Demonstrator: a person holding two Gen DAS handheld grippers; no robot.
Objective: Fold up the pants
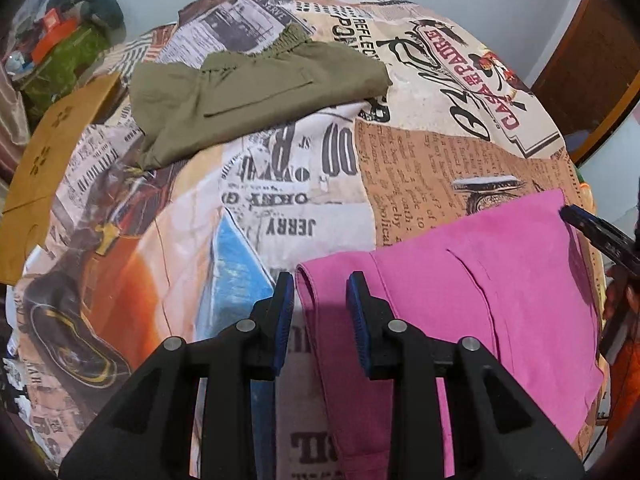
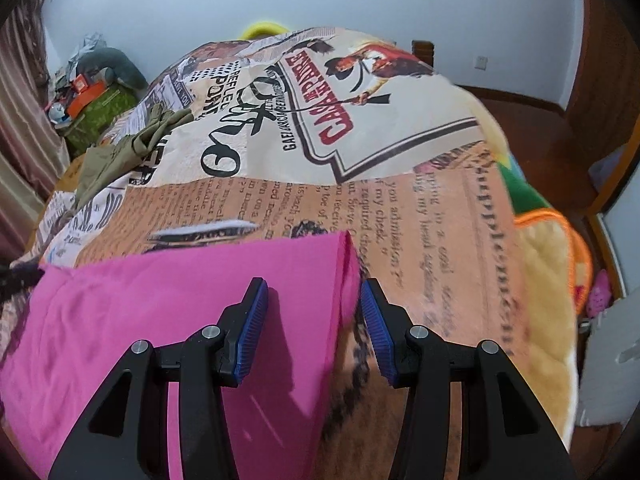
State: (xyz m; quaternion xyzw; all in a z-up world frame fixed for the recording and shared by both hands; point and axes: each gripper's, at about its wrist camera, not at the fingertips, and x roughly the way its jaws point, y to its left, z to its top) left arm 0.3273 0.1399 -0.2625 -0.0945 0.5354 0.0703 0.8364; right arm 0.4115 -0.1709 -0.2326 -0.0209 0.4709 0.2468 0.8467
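- So, flat pink fabric pants lie on newspaper-print bedspread, near edge.
- My left gripper straddles their left corner, jaws apart, nothing pinched.
- My right gripper straddles right corner, also open.
- Folded olive-green pants lie well apart, far side.

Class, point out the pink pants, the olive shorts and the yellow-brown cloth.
pink pants [image 2: 168, 292]: right wrist view, flat middle.
olive shorts [image 1: 248, 96]: left wrist view, middle near the pocket.
yellow-brown cloth [image 1: 44, 168]: left wrist view, centre.
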